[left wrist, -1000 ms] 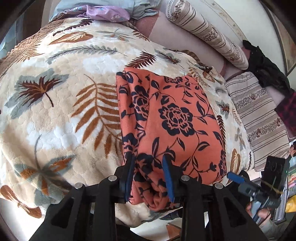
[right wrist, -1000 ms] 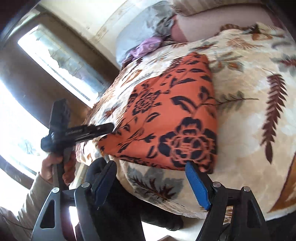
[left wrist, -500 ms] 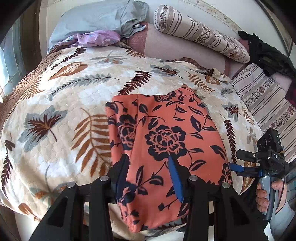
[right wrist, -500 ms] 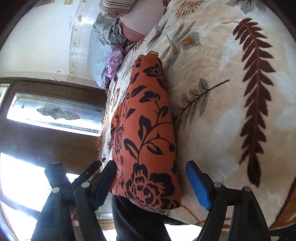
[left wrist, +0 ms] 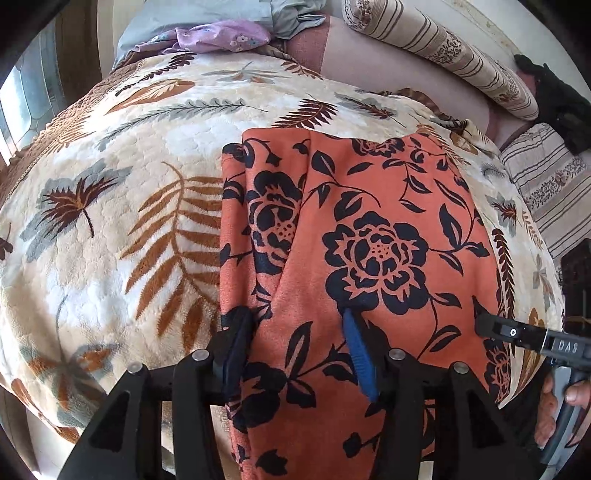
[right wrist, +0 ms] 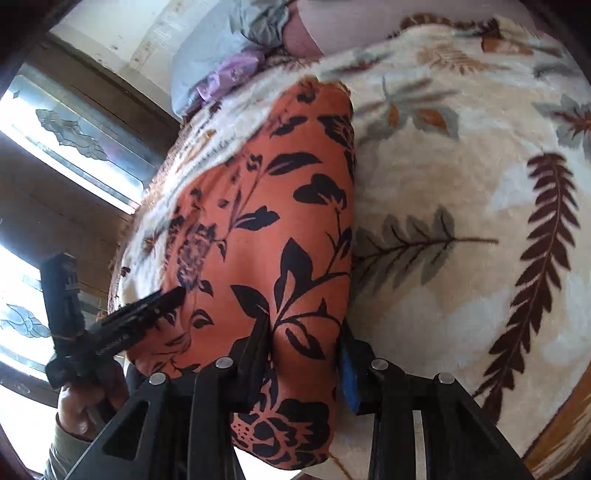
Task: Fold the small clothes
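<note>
An orange garment with black flowers [left wrist: 369, 229] lies folded on the leaf-patterned blanket [left wrist: 122, 206], its near end hanging over the bed edge. My left gripper [left wrist: 295, 350] has its fingers pressed into the garment's near left part, cloth bunched between them. My right gripper [right wrist: 303, 354] grips the garment's [right wrist: 266, 229] near right corner, with a fold of cloth pinched between its fingers. Each gripper shows in the other's view: the right one at the right edge [left wrist: 532, 338], the left one at the left [right wrist: 122, 328].
Grey and purple clothes [left wrist: 221, 33] lie at the head of the bed. A striped bolster [left wrist: 443, 48] and a striped cushion [left wrist: 546, 184] lie to the right, with dark clothes [left wrist: 557, 103]. A window [right wrist: 66, 140] is on the left.
My right gripper moved onto the garment's near right corner and closed on it. My left gripper's fingers spread a little wider over the cloth, and the garment lies flatter.
</note>
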Motion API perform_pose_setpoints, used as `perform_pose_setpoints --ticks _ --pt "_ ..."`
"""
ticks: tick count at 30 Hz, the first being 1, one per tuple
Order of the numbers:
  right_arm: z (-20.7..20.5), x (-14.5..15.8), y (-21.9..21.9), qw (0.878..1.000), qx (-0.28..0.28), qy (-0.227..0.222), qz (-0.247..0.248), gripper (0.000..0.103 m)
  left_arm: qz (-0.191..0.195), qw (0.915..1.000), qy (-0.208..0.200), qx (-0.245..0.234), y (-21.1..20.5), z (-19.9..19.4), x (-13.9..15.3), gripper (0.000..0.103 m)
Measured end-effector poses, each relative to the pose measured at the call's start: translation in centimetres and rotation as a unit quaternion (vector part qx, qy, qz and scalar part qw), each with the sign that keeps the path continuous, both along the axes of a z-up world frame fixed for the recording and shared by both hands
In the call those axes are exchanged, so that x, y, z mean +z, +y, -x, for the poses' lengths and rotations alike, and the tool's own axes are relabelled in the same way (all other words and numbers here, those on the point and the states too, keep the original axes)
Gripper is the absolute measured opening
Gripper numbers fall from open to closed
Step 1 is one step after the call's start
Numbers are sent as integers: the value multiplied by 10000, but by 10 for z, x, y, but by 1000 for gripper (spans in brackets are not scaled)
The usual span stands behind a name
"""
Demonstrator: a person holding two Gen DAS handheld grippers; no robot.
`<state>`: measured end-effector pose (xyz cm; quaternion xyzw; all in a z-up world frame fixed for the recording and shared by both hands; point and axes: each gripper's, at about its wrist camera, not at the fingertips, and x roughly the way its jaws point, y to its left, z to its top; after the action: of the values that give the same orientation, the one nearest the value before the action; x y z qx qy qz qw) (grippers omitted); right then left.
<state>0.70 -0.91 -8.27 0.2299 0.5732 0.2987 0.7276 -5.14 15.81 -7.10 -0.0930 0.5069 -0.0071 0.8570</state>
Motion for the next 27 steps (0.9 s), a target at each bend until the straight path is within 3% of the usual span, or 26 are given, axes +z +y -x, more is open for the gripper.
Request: perform_pose_setpoints --ticks 2,4,7,10,11,12,13,16,18,20,22,25,27 --pt "-8 -6 -17 9961 -327 467 -669 58 -31 10000 -18 0 0 2 1 54" --pt "-14 7 -26 9949 -447 267 -862 73 3 10000 -41 16 0 3 0 54" --pt "-35 20 -31 9924 -624 57 -1061 83 38 10000 -54 20 3 7 2 54" --pt "-62 6 -18 9916 -595 366 -1084 83 44 10000 -67 33 5 11 3 54" --pt "-67 -3 -11 9917 -459 516 -1087 82 42 10000 -73 37 5 12 3 54" --pt "-67 -5 -1 9926 -277 561 -1037 54 40 10000 -71 48 6 13 3 54" --pt "-62 -1 7 9961 -201 414 -752 38 54 9999 -65 67 7 14 4 54" --pt "-48 20 14 9991 -180 -145 -361 35 90 9999 -102 62 8 17 4 55" --pt "-51 4 11 9994 -278 42 -181 35 90 9999 -118 27 8 17 4 56" --pt "-57 -11 4 9955 -617 527 -482 59 54 9999 -116 43 7 18 4 56" --pt "-58 -5 0 9921 -733 634 -796 67 101 9998 -139 48 9 21 4 56" --pt "-65 18 1 9929 -738 200 -913 77 132 9998 -167 57 11 23 4 56" --pt "-78 20 3 9905 -859 209 -1057 83 121 9998 -161 70 11 24 4 56"
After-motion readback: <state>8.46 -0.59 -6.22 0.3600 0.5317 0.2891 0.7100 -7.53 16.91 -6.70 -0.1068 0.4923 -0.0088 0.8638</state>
